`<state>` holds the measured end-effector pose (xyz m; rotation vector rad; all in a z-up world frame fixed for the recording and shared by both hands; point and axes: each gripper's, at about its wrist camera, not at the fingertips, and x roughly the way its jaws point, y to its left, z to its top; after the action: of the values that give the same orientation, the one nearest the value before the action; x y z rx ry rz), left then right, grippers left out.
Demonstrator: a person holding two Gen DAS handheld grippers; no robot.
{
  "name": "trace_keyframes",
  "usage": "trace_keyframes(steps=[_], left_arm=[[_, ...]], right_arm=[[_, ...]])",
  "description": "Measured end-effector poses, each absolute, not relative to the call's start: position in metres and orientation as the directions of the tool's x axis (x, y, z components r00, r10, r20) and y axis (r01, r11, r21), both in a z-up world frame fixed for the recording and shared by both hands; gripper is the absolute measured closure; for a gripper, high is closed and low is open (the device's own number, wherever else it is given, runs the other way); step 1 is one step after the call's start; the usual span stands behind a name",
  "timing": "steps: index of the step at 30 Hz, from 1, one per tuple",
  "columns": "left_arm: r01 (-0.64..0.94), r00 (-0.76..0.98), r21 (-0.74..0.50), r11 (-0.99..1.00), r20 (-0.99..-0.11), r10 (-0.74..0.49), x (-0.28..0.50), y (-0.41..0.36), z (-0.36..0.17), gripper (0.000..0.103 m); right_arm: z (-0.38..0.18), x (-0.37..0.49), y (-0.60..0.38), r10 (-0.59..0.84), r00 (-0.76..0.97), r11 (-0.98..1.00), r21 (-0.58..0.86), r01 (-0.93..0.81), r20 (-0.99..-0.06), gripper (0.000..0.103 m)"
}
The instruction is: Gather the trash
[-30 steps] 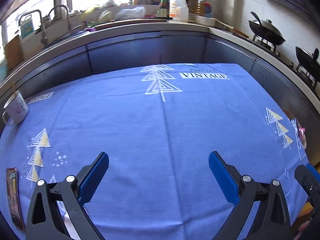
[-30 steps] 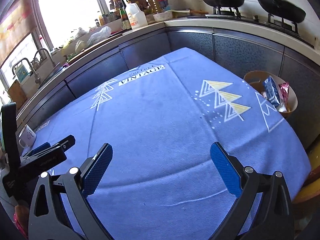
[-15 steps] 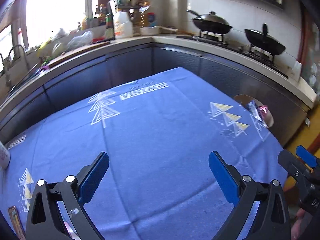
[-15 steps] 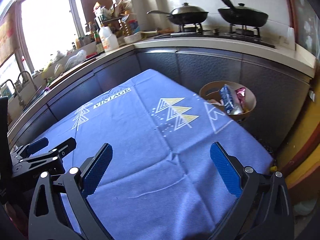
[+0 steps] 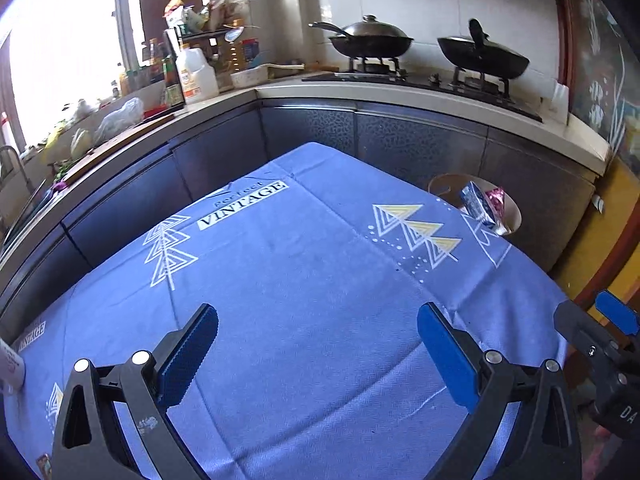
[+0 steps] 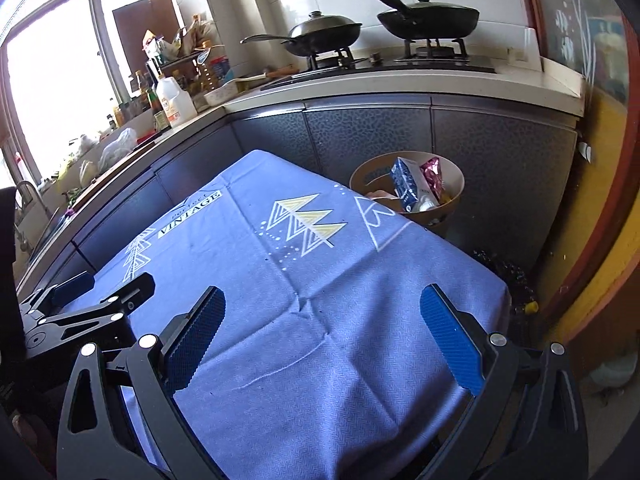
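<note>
A tan round trash bin (image 6: pixel 450 178) stands on the floor past the table's far right corner, holding a blue carton (image 6: pixel 406 184) and a pink foil wrapper (image 6: pixel 432 172). The same bin (image 5: pixel 512 216) shows in the left wrist view beyond the cloth's edge. My left gripper (image 5: pixel 318 340) hangs open over the blue tablecloth (image 5: pixel 312 280), nothing between its fingers. My right gripper (image 6: pixel 322 322) is open too, above the cloth's right part, well short of the bin. A wrapper corner (image 5: pixel 43 465) peeks at the lower left edge.
Dark cabinets and a pale counter (image 6: pixel 400 84) wrap behind the table, with two lidded woks (image 5: pixel 372 42) on a stove and bottles (image 5: pixel 196 76) by the window. A white mug's edge (image 5: pixel 10 368) sits at the far left. Yellow floor (image 6: pixel 600 240) lies right.
Both views have swung to the right: the sink and mug slid out left, the stove and trash bin came into view. Both grippers stayed open.
</note>
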<state>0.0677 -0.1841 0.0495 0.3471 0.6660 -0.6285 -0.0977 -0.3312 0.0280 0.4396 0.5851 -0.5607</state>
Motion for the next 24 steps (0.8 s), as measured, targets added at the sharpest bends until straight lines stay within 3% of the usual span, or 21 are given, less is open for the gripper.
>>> trace_keyframes(steps=[24], left_arm=[[0.612, 0.640, 0.151, 0.777, -0.672, -0.374, 0.028, -0.232, 0.048, 0.004]], right_arm=[[0.012, -0.111, -0.380, -0.274, 0.772, 0.792, 0.321, 0.519, -0.573, 0.006]])
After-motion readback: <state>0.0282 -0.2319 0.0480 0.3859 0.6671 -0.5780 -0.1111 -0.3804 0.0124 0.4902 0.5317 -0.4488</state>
